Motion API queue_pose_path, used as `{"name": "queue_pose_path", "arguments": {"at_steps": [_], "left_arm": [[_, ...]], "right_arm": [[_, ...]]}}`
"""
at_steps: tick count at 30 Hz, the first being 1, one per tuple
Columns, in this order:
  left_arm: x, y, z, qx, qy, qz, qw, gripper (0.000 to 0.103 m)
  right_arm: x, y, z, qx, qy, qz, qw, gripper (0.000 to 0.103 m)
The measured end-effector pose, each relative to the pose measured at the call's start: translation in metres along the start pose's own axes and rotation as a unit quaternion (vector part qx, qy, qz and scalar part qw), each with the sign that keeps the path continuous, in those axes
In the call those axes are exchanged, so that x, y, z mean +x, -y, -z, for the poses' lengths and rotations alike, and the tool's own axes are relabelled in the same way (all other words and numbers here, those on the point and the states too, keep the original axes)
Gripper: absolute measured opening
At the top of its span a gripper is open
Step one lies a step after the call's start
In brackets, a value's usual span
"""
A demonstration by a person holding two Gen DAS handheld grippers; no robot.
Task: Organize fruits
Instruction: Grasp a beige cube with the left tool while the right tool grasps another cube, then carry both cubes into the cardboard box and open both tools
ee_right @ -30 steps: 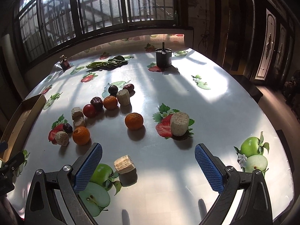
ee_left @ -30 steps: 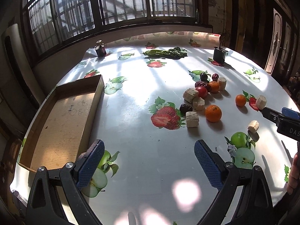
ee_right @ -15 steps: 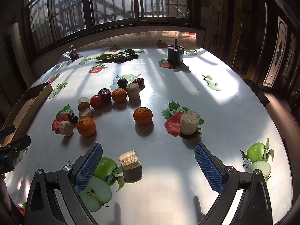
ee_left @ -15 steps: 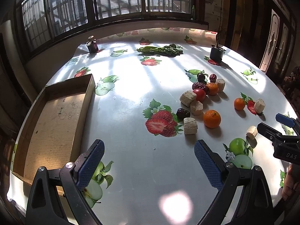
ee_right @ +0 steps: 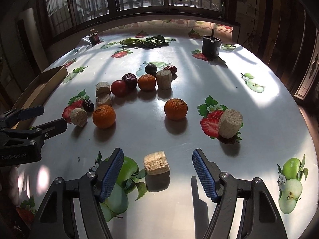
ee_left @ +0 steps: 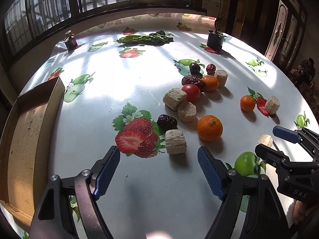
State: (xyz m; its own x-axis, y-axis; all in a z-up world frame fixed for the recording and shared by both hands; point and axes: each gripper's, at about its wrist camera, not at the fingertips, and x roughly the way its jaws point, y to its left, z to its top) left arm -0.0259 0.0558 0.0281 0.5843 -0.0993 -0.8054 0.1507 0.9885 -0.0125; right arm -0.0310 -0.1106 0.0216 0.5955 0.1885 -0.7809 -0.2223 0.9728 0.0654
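I'm holding my right gripper [ee_right: 157,174] low w/ jaws spread wide, bracketing the pale cut chunk [ee_right: 157,165] so it's lining up for a pinch, not touching yet. My left gripper [ee_left: 159,171] is hanging spread too, empty, aiming at another beige chunk [ee_left: 175,141] beside the big orange [ee_left: 209,127]. Fruits are sitting loose mid-desk [ee_left: 139,189]; the cardboard tray [ee_left: 22,139] is waiting at the left edge, prob. the drop spot.

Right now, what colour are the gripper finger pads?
Blue, textured pads; clearest in the right wrist view.
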Motion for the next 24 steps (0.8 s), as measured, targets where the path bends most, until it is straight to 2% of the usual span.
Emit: {"name": "queue_pose_path", "arguments": {"at_steps": [3,4,5,6,7,9,11,14,24], "left_arm": [[0.016,0.006,-0.004,0.001,-0.014,0.009,0.9999,0.063],[0.021,0.006,-0.004,0.001,-0.019,0.012,0.9998,0.06],[0.025,0.007,-0.004,0.001,-0.026,0.011,0.9996,0.05],[0.024,0.01,-0.004,0.008,-0.016,0.003,0.9998,0.045],[0.025,0.011,-0.004,0.013,-0.017,0.003,0.9998,0.037],[0.023,0.011,-0.005,0.011,-0.015,0.004,0.9998,0.021],[0.022,0.008,-0.004,0.004,-0.017,0.01,0.9998,0.021],[0.013,0.004,-0.001,-0.004,-0.01,0.006,0.9999,0.021],[-0.062,-0.023,0.013,-0.035,0.064,-0.014,0.9972,0.021]], "right_arm": [[0.005,0.0,0.001,0.002,-0.009,-0.008,1.0,0.066],[0.008,0.001,0.001,0.003,-0.014,-0.011,1.0,0.061],[0.01,0.001,0.001,0.003,-0.018,-0.014,1.0,0.053],[0.012,0.0,0.001,0.003,-0.021,-0.014,1.0,0.047],[0.012,-0.001,0.001,0.0,-0.019,-0.009,1.0,0.045],[0.011,-0.002,0.0,-0.002,-0.02,-0.01,1.0,0.035],[0.011,-0.002,0.0,-0.003,-0.02,-0.006,1.0,0.029],[0.007,-0.004,0.001,-0.001,-0.014,-0.002,1.0,0.029],[-0.035,-0.037,-0.005,-0.025,0.026,0.01,0.999,0.029]]}}
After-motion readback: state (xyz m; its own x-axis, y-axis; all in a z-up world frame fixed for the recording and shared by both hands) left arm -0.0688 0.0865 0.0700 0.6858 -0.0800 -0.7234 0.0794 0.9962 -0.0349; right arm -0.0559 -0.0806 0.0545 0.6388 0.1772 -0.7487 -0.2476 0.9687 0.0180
